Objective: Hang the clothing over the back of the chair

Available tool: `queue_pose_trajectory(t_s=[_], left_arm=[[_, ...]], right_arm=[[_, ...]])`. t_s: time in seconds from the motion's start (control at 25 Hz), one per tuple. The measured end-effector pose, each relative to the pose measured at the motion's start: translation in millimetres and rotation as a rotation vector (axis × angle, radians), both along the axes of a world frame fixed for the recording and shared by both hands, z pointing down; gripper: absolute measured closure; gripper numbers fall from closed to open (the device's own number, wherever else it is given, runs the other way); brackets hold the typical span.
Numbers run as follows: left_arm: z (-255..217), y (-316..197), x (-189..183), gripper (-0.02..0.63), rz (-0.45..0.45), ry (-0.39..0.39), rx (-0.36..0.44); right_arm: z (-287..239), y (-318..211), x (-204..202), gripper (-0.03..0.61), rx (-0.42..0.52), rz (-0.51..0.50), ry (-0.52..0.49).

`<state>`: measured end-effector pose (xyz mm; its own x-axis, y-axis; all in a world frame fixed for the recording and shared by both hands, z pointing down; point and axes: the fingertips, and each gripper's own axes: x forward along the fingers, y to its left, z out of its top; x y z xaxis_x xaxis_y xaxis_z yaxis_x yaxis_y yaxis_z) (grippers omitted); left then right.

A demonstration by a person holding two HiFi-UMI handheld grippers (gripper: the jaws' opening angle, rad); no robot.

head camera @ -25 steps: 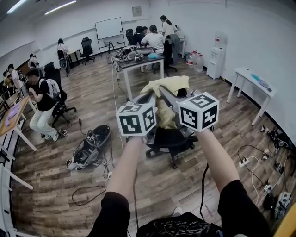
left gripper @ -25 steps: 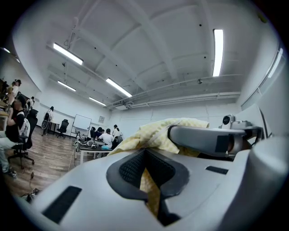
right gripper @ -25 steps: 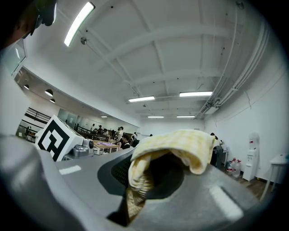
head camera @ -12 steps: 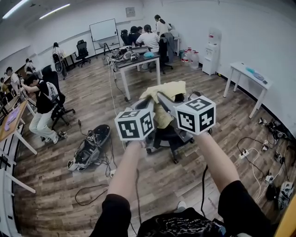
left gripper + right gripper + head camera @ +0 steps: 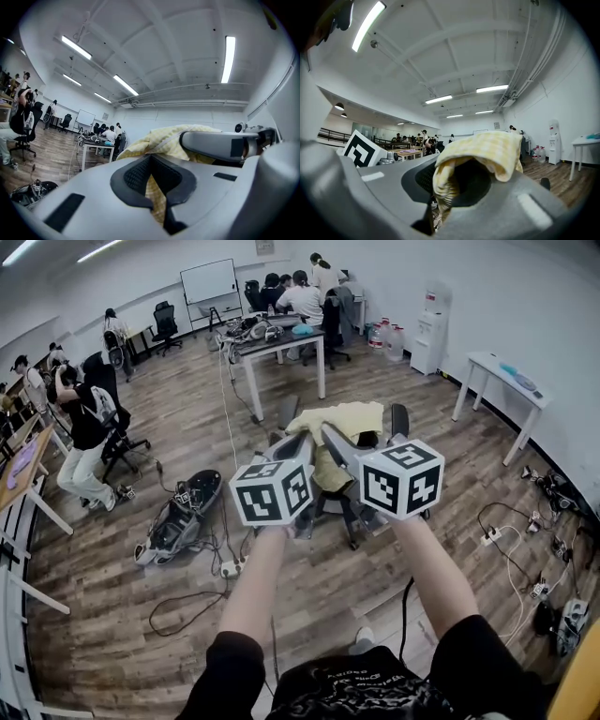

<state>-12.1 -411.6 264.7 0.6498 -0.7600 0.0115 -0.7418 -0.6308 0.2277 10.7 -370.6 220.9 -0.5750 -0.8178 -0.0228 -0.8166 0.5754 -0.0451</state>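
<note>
Both jaws are clamped tight on the yellow clothing: the left gripper pinches a fold between its pads, and the right gripper has cloth bunched over and between its closed jaws. The clothing spreads just past the tips on the far side, hanging over the black chair, whose 2 armrests show to its left and right. So it's carried but not draped, and by my read what's left is laying it across the chair back and letting go.

clothing: pale yellow checked cloth, bunched, spread above the chair | chair: black swivel office chair, upright, directly beneath the clothing, contact unclear
</note>
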Motion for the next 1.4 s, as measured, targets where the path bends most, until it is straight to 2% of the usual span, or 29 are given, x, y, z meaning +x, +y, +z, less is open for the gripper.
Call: queue_pose_trajectory(t_s=[0.2,0.36,0.52,1.2,1.4], left_arm=[[18,16,0,0.603,-0.006,-0.002,-0.007],[31,28,-4,0.603,-0.005,0.048,-0.061],[48,38,-5,0.603,-0.014,0.057,-0.078],[121,69,-19,0.603,-0.041,0.015,-0.16],[139,70,-23,0.604,-0.057,0.009,-0.18]], right_arm=[[17,17,-3,0.548,-0.022,0.006,0.006],[30,29,-9,0.548,-0.026,0.003,0.016],[44,40,-9,0.548,-0.036,0.011,0.004],[119,79,-17,0.548,-0.093,0.036,-0.1],[139,80,-15,0.549,-0.091,0.064,-0.07]])
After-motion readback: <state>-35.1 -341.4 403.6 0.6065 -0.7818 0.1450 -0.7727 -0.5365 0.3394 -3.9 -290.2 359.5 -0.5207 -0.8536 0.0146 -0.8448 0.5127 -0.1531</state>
